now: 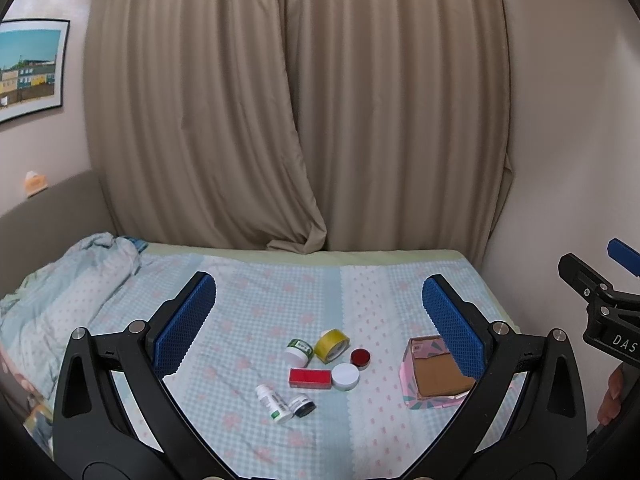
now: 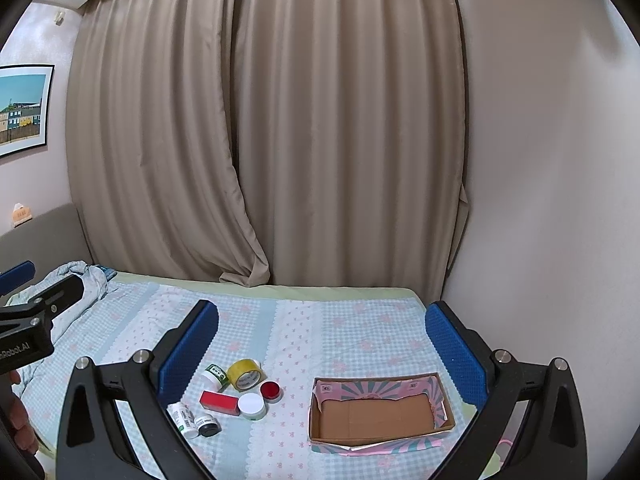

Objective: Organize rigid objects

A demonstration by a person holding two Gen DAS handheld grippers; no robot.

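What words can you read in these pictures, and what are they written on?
"DAS": white letters, cut off by the edge, on the right tongs body in the left wrist view.
"Robot.AI": white letters, the start cut off, on the left tongs body in the right wrist view.
Green labels on the white bottles: too small to read.
Printing inside the yellow tape roll: too blurred.
Square codes on the pink box: too small.

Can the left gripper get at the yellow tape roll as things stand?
Probably yes. The left gripper is open and empty, and the yellow tape roll lies ahead of it on the bed, its top exposed. The green-capped jar crowds one side, so closing there could nudge it.
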